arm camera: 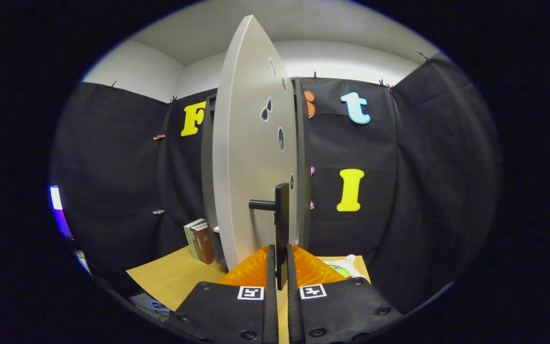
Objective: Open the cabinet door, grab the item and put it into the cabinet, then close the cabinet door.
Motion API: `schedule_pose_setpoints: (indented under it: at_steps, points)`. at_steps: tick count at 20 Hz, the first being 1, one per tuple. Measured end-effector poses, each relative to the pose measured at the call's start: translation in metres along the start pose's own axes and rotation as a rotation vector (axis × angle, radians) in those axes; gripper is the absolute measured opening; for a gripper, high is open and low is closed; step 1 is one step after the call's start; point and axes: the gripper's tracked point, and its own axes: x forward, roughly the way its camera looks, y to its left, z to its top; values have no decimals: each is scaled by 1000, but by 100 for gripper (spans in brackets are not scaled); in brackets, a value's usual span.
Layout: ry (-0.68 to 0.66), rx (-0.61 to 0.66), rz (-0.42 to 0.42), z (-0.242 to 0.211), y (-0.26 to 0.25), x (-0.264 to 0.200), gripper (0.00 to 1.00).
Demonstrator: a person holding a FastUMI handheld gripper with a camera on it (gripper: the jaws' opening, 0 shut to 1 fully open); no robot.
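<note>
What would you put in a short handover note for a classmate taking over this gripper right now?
Gripper: shut on the handle of the cabinet door, both fingers pressing on its vertical bar.
Door: swung out from the cabinet, seen nearly edge-on.
Item: a white and green packet lies on the table just beyond the fingers. Books stand beside the cabinet.
Done: handle gripped, door partly open.
Left: release the handle, pick up the packet, place it inside, close the door.

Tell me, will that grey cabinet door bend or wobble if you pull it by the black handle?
Probably not. The cabinet door looks like a flat, stiff panel, so it should swing as one piece on its hinges. The black handle looks rigid too, and the gripper is shut on it with both fingers, so slipping seems unlikely.
</note>
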Motion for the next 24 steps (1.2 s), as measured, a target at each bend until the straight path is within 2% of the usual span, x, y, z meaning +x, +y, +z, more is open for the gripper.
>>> schedule_pose_setpoints:
  at_steps: [5,9,14,18,22,24]
  points:
    - [-89,44,-92,20,12,-17,12]
    - [-127,-10,-97,25,47,-29,12]
    - [27,5,-115,-48,114,-2,12]
    - [231,54,-107,-139,149,35,15]
    - [401,84,-122,-216,165,58,15]
    - [500,123,-136,-254,168,66,20]
